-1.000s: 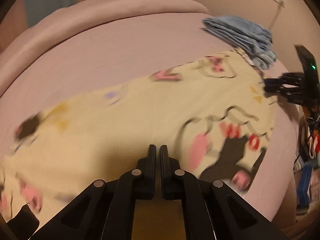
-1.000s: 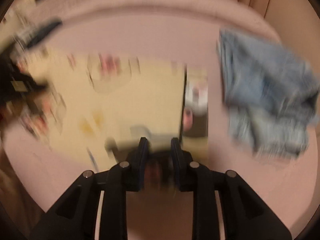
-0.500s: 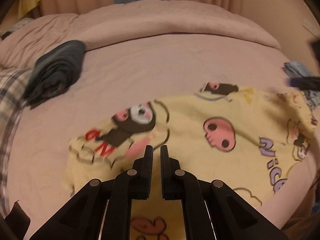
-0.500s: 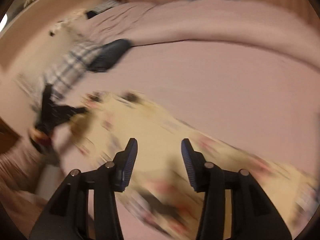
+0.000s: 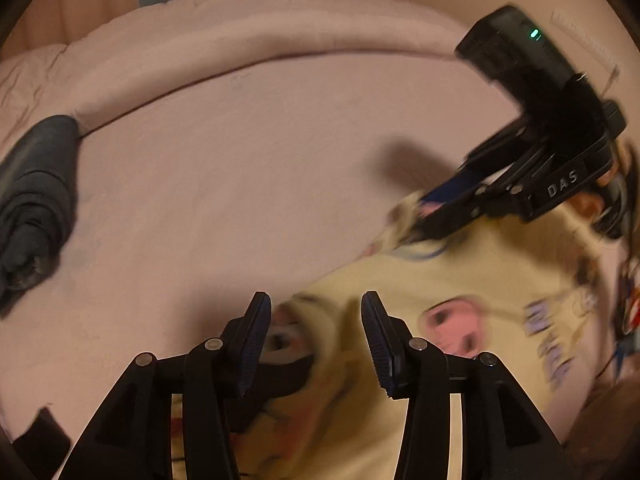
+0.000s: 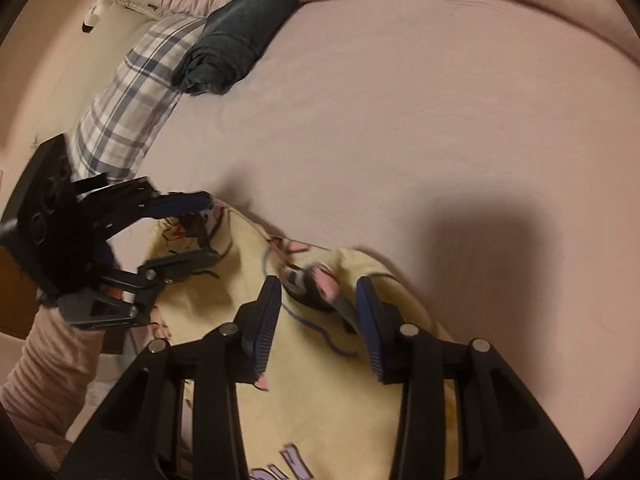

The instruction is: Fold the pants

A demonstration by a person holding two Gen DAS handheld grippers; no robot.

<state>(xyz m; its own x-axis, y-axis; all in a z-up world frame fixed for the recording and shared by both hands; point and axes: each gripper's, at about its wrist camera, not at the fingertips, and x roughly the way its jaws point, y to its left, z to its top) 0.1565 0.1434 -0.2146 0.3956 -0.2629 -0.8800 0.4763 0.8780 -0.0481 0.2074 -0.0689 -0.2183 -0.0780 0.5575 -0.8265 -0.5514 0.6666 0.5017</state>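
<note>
Soft pants, edge ready to pinch

Yellow pants lie limp on the bed; left gripper just opened, right gripper closing half-wide, a raised fold between its fingers, nothing gripped.

The pants are soft, matt yellow cloth printed with cartoon figures, lying rumpled on a bed sheet of smooth, matt pink fabric with fine creases. Both the left gripper and the right gripper are matt black plastic with bright metal pivot pins and ridged blue pads. A rolled dark garment looks thick and slightly fuzzy beside a woven plaid cloth; the sleeve is ribbed pink knit.
</note>
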